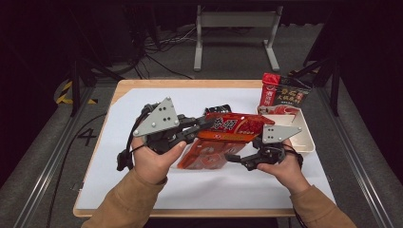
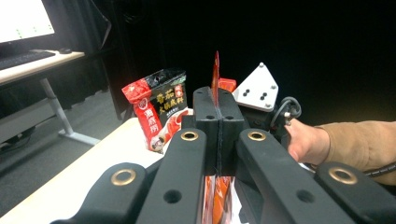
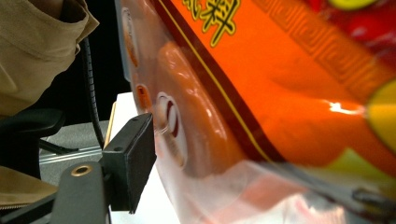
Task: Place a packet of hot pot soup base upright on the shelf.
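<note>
An orange-red sauce packet [image 1: 235,127] with a clear lower part hangs above the white sheet. My left gripper [image 1: 205,124] is shut on the packet's thin left edge [image 2: 216,79], which sticks up between the closed jaws. My right gripper [image 1: 233,158] sits low at the packet's near right side. In the right gripper view the packet [image 3: 280,93] looms close. One black jaw stands off to the left against the packet's side and the other jaw is hidden behind it.
A white tray [image 1: 304,142] stands at the table's right with a red-and-black packet [image 1: 283,92] upright at its back, also seen from the left gripper [image 2: 159,105]. A small dark object [image 1: 217,109] lies behind the held packet. A metal table frame [image 1: 237,28] stands beyond.
</note>
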